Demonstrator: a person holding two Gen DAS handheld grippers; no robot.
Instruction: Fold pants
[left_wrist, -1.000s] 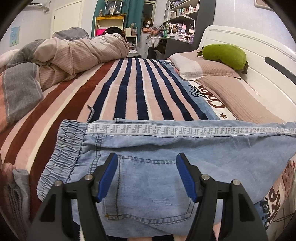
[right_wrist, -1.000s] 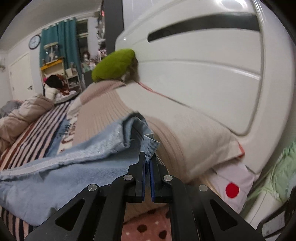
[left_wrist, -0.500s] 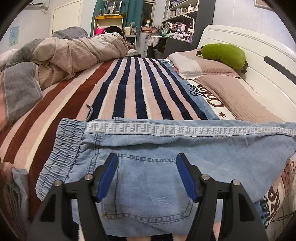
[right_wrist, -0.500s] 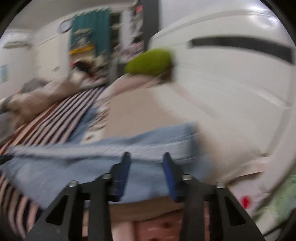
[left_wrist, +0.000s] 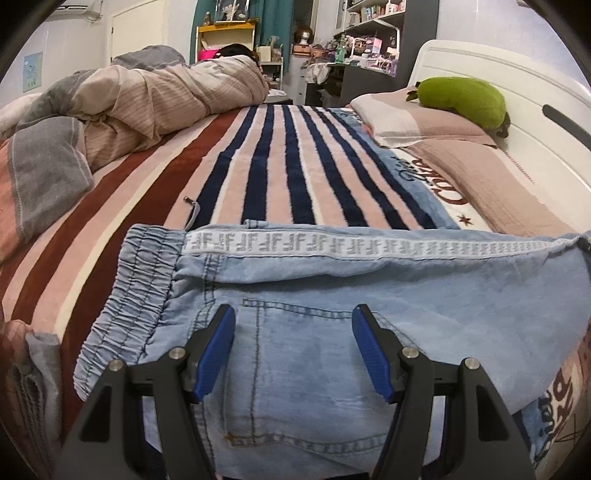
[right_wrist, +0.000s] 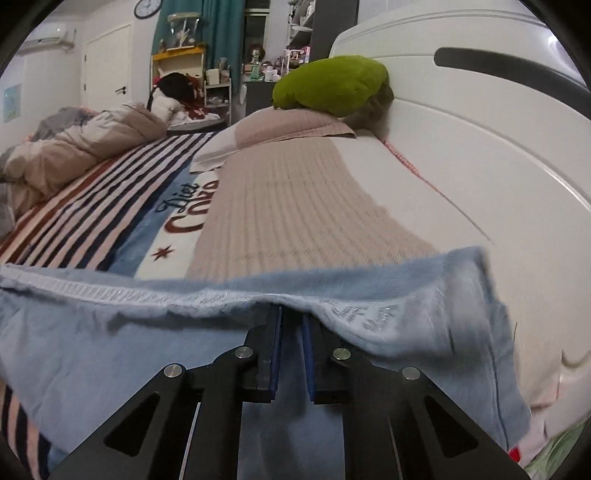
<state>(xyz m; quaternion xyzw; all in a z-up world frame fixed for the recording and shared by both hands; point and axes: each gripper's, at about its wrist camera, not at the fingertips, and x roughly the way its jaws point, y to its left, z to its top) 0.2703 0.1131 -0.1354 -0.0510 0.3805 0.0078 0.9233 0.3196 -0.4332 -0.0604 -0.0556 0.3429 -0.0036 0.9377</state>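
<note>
Light blue denim pants (left_wrist: 332, 295) lie flat across the striped bed, elastic waistband (left_wrist: 125, 291) at the left, a white patterned side stripe along the far edge, legs running right. My left gripper (left_wrist: 293, 350) is open, its blue pads above the back pocket, touching nothing. In the right wrist view the pant leg end (right_wrist: 406, 317) lies over the beige pillow. My right gripper (right_wrist: 291, 332) is nearly closed on a fold of the pants near the hem, its tips hidden under the cloth.
A striped blanket (left_wrist: 280, 162) covers the bed. A bunched duvet (left_wrist: 140, 96) lies at the far left. Pillows (right_wrist: 295, 192) and a green plush (right_wrist: 332, 85) sit against the white headboard (right_wrist: 480, 129) on the right. Shelves and furniture stand beyond the bed.
The right gripper let go of the hem, opened and swung left, then closed again on the leg fabric nearer the middle. The left gripper stayed open over the pocket.
</note>
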